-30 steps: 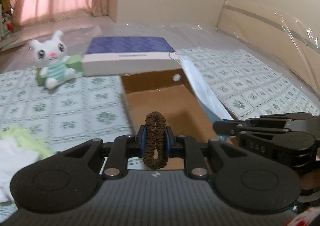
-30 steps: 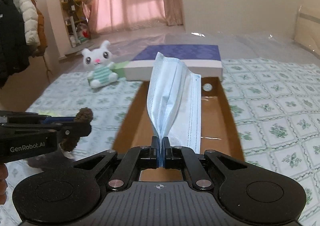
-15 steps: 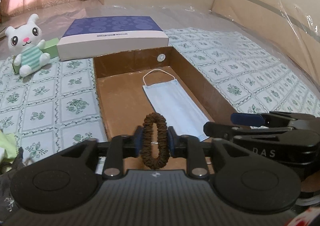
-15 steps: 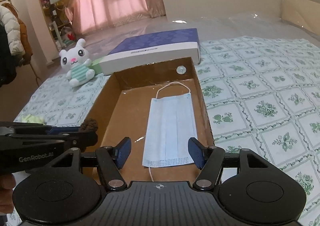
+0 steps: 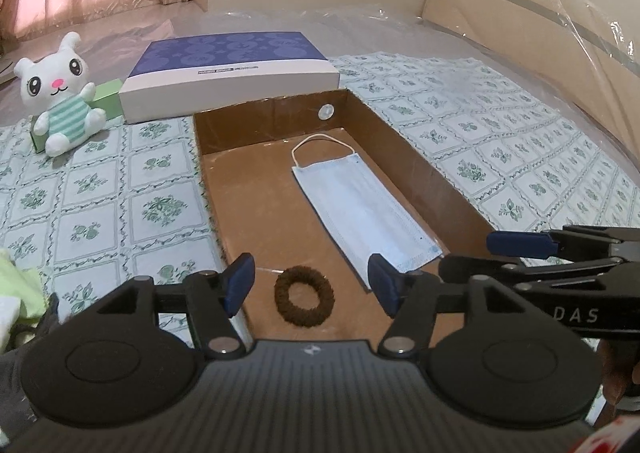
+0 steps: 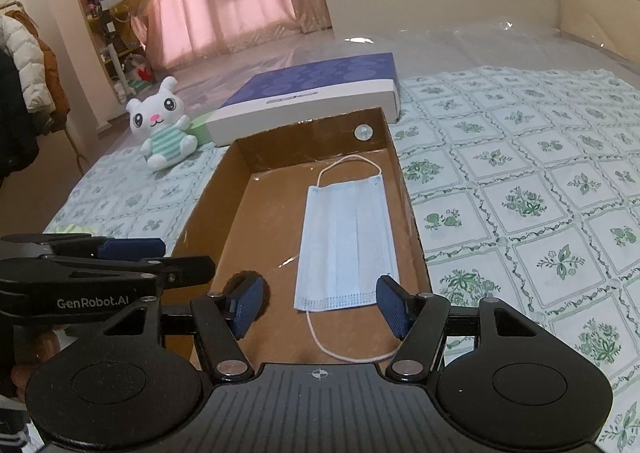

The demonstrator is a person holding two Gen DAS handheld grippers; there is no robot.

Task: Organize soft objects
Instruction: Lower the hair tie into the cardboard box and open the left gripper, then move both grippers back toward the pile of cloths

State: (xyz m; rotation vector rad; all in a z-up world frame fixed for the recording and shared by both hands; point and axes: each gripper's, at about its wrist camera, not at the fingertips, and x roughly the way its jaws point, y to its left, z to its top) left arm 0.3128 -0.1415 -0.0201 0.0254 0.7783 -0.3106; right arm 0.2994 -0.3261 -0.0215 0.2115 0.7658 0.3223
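Both tools hang over the near end of the brown cardboard box point(image 5: 420, 169), each with its jaws spread wide and holding nothing. The left gripper point(image 5: 311, 285) sits just above the dark brown scrunchie point(image 5: 304, 301), which lies flat on the box floor at the near left; the right gripper point(image 6: 319, 307) hovers over the near edge of the blue face mask point(image 6: 346, 245), laid flat along the right side of the box. To finish this release cleanly, I would lift both straight up and back so no finger snags the scrunchie or the mask's near ear loop, then go for the white plush rabbit point(image 5: 60, 101) at the far left. Half a second ago the left jaws pinched the scrunchie upright; now it has dropped, while the mask already lay released
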